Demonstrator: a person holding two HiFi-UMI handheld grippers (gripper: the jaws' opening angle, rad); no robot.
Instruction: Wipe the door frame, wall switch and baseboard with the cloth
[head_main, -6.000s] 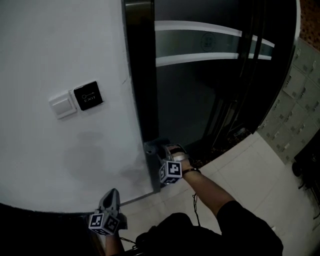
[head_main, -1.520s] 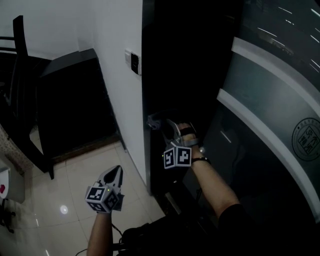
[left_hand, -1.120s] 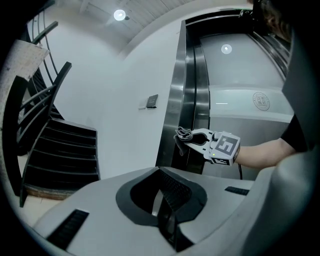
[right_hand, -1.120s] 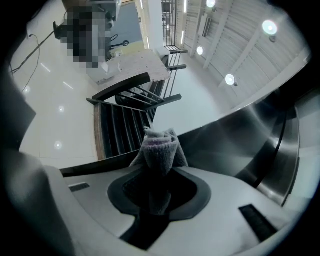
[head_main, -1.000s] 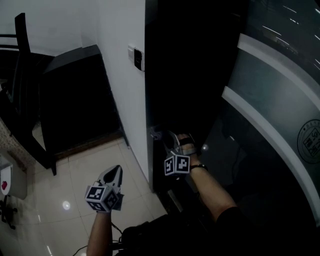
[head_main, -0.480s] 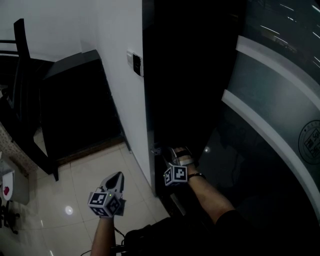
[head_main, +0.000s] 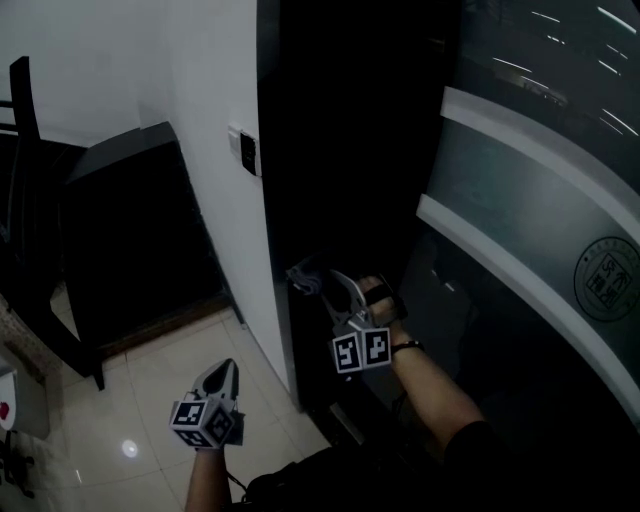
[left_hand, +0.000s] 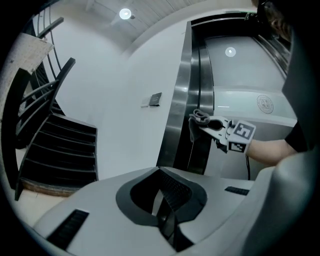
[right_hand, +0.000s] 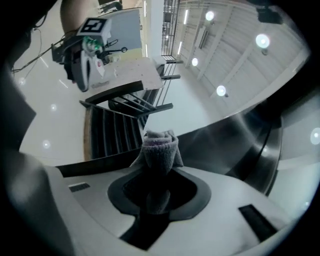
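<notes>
- The right gripper (head_main: 322, 290) is clamped on a grey cloth (head_main: 302, 279), held at the edge of the dark door frame (head_main: 300, 180).
- The left gripper (head_main: 224, 372) hangs over the tiled floor (head_main: 150, 400), jaws together and empty.
- The wall switch (head_main: 243, 152) sits higher up, well apart.

Glossy pale tiled floor (head_main: 140, 400), dark cabinet (head_main: 140, 240) standing on it against white wall (head_main: 205, 150), dark chair (head_main: 30, 250) beside
</notes>
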